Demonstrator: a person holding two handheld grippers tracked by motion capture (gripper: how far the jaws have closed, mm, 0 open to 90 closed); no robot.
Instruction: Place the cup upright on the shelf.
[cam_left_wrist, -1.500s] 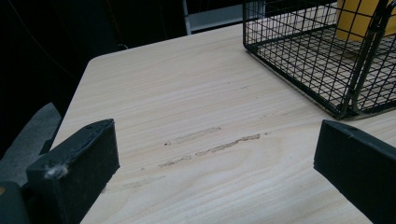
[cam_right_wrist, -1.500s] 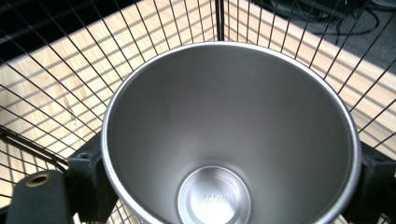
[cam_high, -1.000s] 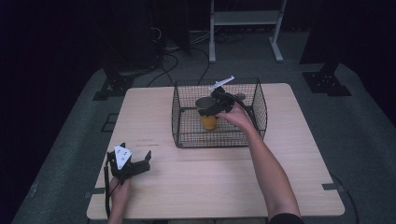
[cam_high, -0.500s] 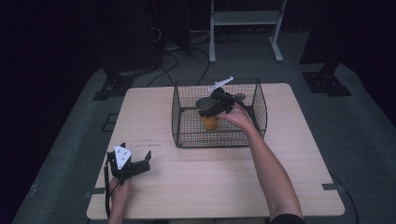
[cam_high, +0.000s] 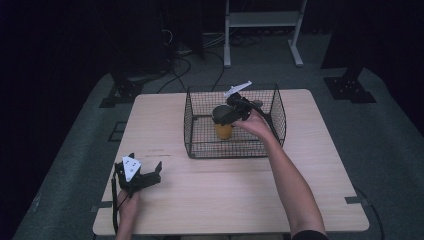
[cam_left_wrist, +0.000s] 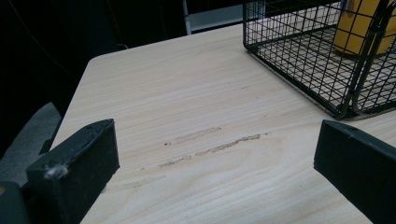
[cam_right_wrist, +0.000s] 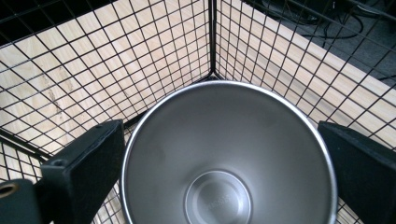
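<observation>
One wooden counter carries one black wire basket, and inside the basket stands one yellow cup with a steel interior, upright on the basket floor. Two grippers are present, one in each of the person's hands. The right gripper hangs above the cup inside the basket; in the right gripper view its two black fingers stand on either side of the cup's rim, the left finger just beside the rim and the right finger a little apart from it, neither pressing on the cup. The fingers are spread wide and have just been opening, with the cup between them; the basket corner lies beyond the fingertips. The left gripper rests near the counter's near left edge, well apart from the basket; its fingers are spread with bare wood between them, and the basket with the cup lies ahead of the right finger. Compared with the earlier high view, both hands, the basket and the cup occupy the same places; the only difference is the wider spread of the right gripper's fingers.
</observation>
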